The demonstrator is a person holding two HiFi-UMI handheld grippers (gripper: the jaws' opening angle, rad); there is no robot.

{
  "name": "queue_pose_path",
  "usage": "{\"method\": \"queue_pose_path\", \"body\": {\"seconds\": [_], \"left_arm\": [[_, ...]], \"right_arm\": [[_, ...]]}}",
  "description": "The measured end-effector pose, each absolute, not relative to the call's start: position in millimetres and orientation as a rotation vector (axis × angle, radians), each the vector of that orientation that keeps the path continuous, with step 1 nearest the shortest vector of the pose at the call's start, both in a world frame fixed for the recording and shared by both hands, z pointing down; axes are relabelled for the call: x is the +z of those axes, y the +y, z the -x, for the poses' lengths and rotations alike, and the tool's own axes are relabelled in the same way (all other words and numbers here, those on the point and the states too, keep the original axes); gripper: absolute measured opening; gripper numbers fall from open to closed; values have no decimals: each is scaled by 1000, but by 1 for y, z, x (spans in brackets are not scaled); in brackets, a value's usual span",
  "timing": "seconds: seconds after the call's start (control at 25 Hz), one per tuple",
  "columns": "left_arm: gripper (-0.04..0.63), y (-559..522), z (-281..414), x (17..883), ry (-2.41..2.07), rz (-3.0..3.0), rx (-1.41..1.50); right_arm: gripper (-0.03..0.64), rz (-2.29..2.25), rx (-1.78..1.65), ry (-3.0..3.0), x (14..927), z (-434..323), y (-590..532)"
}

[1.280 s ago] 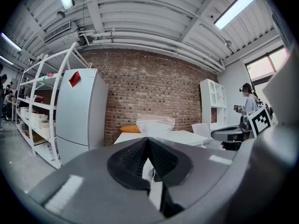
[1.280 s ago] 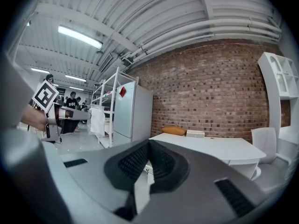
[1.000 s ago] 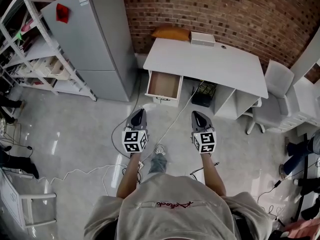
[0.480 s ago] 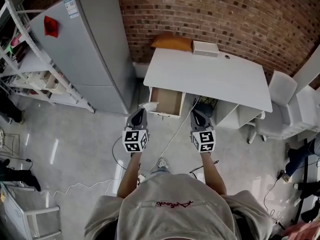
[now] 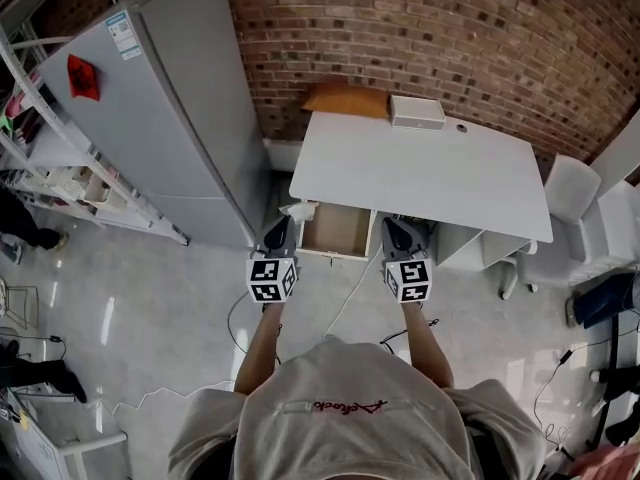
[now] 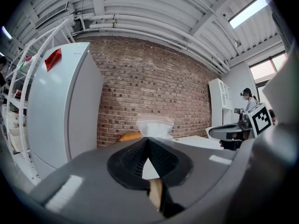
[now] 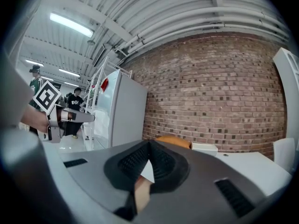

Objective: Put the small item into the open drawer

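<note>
My left gripper is shut on a small clear plastic bag, which sticks out past the jaw tips. The same bag shows above the closed jaws of that gripper in the left gripper view. The open drawer, wooden inside, juts from the left side of the white desk. The bag hangs at the drawer's left front corner. My right gripper hovers by the drawer's right edge. Its jaws are shut with nothing held.
A grey refrigerator stands left of the desk, with a white shelf rack further left. An orange cushion and a white box lie at the desk's back. A white chair is at right. A cable runs over the floor.
The person has walked toward the desk, so the drawer has come close. Both grippers, formerly over bare floor, are now at the drawer's front. The bag stays held.
</note>
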State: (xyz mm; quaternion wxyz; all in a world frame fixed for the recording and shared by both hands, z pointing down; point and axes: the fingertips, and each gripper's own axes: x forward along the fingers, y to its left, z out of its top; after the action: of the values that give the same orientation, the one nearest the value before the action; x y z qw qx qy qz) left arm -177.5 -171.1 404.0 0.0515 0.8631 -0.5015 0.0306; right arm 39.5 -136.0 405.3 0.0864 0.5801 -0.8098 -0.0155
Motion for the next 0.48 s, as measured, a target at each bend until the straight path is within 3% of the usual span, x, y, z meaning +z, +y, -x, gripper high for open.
{"method": "queue_pose_path", "body": {"seconds": [0.48], "left_arm": [[8,-233,170,415,-1464,-2655,119]], "right_arm": [[12,-1757,-10,-2365,422,-46,-184]]}}
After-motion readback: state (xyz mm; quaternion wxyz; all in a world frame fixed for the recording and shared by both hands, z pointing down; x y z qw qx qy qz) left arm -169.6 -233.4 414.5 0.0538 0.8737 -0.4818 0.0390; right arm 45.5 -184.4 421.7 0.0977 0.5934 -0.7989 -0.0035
